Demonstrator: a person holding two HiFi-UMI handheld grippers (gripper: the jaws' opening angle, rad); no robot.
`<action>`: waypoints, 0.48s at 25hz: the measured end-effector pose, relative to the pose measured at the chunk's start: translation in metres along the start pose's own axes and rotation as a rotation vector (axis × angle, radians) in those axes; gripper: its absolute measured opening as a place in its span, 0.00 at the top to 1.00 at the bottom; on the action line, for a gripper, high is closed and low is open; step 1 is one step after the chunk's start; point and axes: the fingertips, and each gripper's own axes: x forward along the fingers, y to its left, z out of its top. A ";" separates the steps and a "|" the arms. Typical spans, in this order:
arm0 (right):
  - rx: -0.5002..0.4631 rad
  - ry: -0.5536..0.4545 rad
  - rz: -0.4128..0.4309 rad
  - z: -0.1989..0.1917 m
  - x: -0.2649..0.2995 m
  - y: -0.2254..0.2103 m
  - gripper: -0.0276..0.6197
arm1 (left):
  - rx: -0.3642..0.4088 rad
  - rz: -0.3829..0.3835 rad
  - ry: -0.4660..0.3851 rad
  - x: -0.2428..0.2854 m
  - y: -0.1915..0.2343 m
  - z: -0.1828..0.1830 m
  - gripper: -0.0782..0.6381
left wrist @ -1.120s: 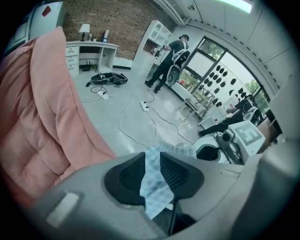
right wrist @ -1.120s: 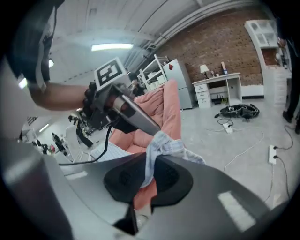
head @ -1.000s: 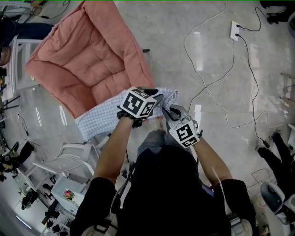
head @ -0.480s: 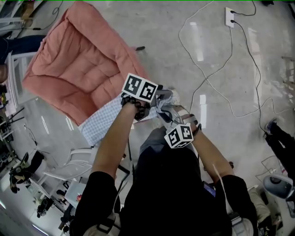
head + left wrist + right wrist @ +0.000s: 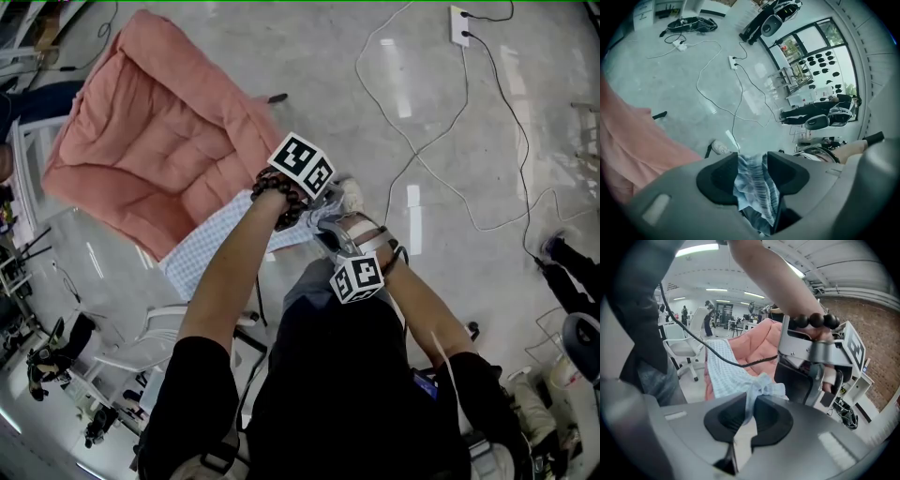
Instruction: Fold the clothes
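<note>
I read this as the set-up for the first fold, with the garment gathered rather than spread. My right hand-held gripper (image 5: 751, 404) is pinched nearly closed on a thin edge of the checked cloth (image 5: 211, 248), which rises out of its jaws in a small knot. Just beside it, the left hand-held gripper (image 5: 752, 161) has just been opening. Its jaws now stand fairly wide with a thick bunch of the same cloth lying between them, and I judge that bunch loose rather than clamped. The rest of the garment trails away beneath the left hand-held gripper, towards the pink cushion (image 5: 159, 159) that lies beyond both of them on the floor (image 5: 328, 56). Little of the folding looks done. Next I would want the left one to settle on a single clean edge or corner, close firmly, then draw away from the right one so the cloth pulls flat before being laid down.
</note>
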 end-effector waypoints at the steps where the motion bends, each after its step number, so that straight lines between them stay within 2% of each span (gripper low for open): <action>1: -0.001 -0.001 0.002 -0.001 0.000 0.001 0.92 | -0.002 0.006 0.000 0.003 0.002 0.000 0.63; 3: 0.001 -0.003 0.010 -0.004 0.000 0.003 0.92 | -0.001 0.009 0.003 0.007 0.004 -0.002 0.74; 4: 0.001 -0.003 0.016 -0.006 0.000 0.005 0.92 | 0.000 0.005 0.008 0.010 0.005 -0.004 0.76; 8: 0.028 0.003 0.042 -0.017 -0.004 0.010 0.92 | 0.004 0.004 0.014 0.010 0.010 -0.006 0.78; 12: 0.115 0.026 0.072 -0.028 -0.007 0.008 0.92 | 0.009 0.061 -0.012 -0.001 0.022 -0.004 0.79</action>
